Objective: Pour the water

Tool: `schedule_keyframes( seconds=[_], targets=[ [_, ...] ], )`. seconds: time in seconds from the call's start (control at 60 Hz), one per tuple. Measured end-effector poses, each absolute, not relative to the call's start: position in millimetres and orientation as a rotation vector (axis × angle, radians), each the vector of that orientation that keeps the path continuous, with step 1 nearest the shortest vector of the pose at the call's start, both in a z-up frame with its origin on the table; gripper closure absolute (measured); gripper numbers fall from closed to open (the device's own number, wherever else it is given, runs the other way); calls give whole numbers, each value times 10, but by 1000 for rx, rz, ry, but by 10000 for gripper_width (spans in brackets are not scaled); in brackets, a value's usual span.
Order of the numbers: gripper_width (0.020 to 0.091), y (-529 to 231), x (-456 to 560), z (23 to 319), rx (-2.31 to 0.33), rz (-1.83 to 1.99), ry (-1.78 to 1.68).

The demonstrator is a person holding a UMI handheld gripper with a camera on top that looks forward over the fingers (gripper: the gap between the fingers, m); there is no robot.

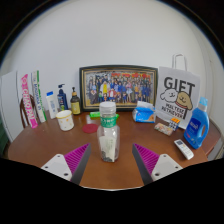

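Gripper (pixel 108 160): jaws released, bottle (pixel 108 131) standing between the fingers near desk (pixel 40 140) front edge. Cup (pixel 66 119) toward back left.

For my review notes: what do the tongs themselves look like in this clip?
The tongs have two light grey, wedge-shaped fingers tapering toward the tips. Each carries a magenta pad with fine ribbing on its inner face. No cables, markings or sleeve show.
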State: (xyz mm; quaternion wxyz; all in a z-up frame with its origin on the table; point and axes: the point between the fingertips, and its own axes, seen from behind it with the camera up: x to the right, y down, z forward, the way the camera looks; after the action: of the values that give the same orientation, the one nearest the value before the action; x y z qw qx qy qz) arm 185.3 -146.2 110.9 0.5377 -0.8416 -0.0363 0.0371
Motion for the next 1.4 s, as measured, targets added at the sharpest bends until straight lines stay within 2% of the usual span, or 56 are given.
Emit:
schedule_keyframes(
  seconds=[0.2,0.283,0.367,0.45,0.633,0.733,0.75,0.95,1.133,1.4],
  targets=[
    [254,-830,1717,770,-1969,22,-39],
    [303,-649,1734,629,-1973,-8,-22],
    [404,-529,1711,542,-1970,5,-8],
    [554,-444,1719,544,-1949,-25,-7],
    [655,-407,1705,578,-1937,-85,-52],
    [674,-356,1696,711,-1940,-178,-112],
    [696,-337,1694,748,-1939,-196,-125],
    [697,95,1580,1439,-1860,-502,-325],
    [700,644,1166,1978,-1693,-892,-683],
    [696,1168,407,2093,-1286,-1415,-1272]
  ],
)
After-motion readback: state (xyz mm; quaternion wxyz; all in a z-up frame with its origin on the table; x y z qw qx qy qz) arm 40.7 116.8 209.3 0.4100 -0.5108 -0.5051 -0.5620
